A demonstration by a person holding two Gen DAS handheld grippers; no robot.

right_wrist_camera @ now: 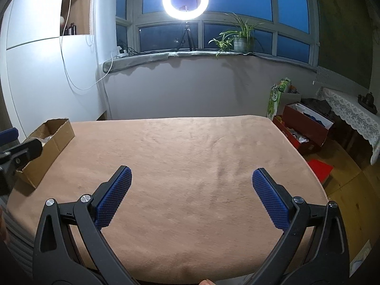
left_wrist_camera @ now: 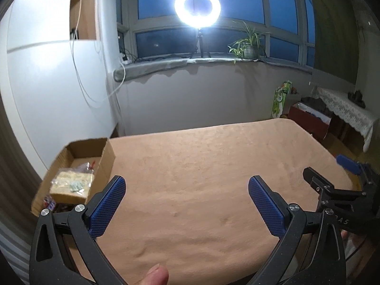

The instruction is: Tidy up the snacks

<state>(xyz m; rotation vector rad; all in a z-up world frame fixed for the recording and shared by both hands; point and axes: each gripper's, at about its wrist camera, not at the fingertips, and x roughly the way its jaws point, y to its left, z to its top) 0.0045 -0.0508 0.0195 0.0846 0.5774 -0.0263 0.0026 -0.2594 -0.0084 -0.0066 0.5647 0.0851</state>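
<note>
The left gripper has its jaws spread wide with nothing between them, hanging over the tan blanket that covers the table. A thumb shows at the bottom edge, just behind the jaws. The cardboard box sits just to the left of the left finger, at the table's left edge, open on top. Inside it lie the snacks: a pale wrapped block in clear plastic, with smaller colored packets beside and beneath it.

The right gripper is likewise spread wide and holds nothing, over the middle of the blanket. From its view the box is well off to the left, partly hidden by the left gripper's black frame.

Ahead of both jaws, beyond the table's far edge, a ring light glares on the windowsill, with a potted plant to its right. A red box stands on the floor to the right.
</note>
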